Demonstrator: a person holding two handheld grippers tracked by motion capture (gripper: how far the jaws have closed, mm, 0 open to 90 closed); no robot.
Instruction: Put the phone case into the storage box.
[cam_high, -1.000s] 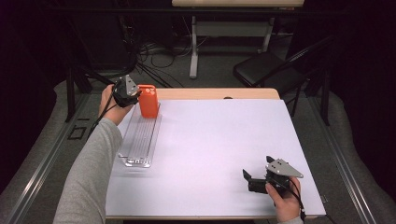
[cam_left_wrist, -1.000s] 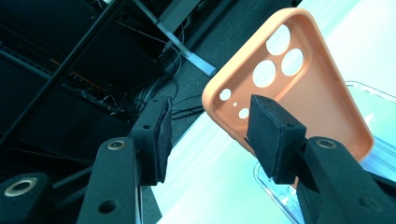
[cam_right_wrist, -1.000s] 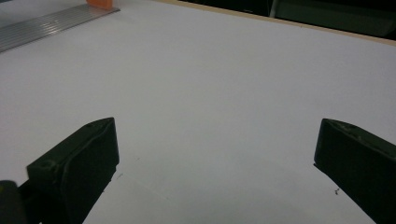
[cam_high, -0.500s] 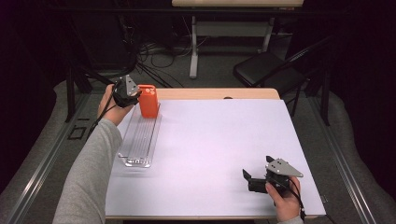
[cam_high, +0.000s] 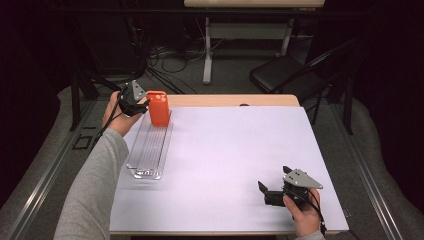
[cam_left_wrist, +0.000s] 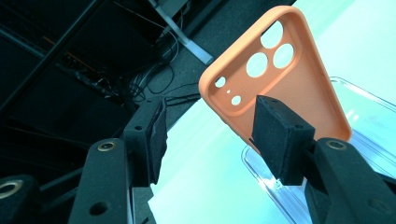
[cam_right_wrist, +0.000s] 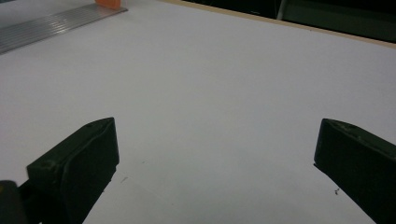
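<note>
High view: an orange phone case (cam_high: 158, 107) stands upright at the far end of a clear ridged rack (cam_high: 149, 148) on the left side of the white table (cam_high: 235, 150), with the left gripper (cam_high: 137, 102) just beside its left edge. Left gripper view: the jaws stand apart; the right pad (cam_left_wrist: 275, 135) lies in front of the case (cam_left_wrist: 280, 74), and whether it touches cannot be told, while the left pad (cam_left_wrist: 156, 133) is well clear of it. The case, its open inner face and camera cut-outs turned toward the lens, leans over the rack's end (cam_left_wrist: 364, 130). The step in hand is judged to be the seating or releasing of the case in the rack, not a firm grasp. Right gripper view: the right gripper (cam_right_wrist: 215, 154) rests wide open over bare table, with the rack (cam_right_wrist: 51, 23) far off; in the high view it (cam_high: 267, 192) lies at the near right edge, idle. The next move calls for either closing squarely on the case's edge without tipping it out of its slot, or backing straight off so that neither pad drags the case sideways.
</note>
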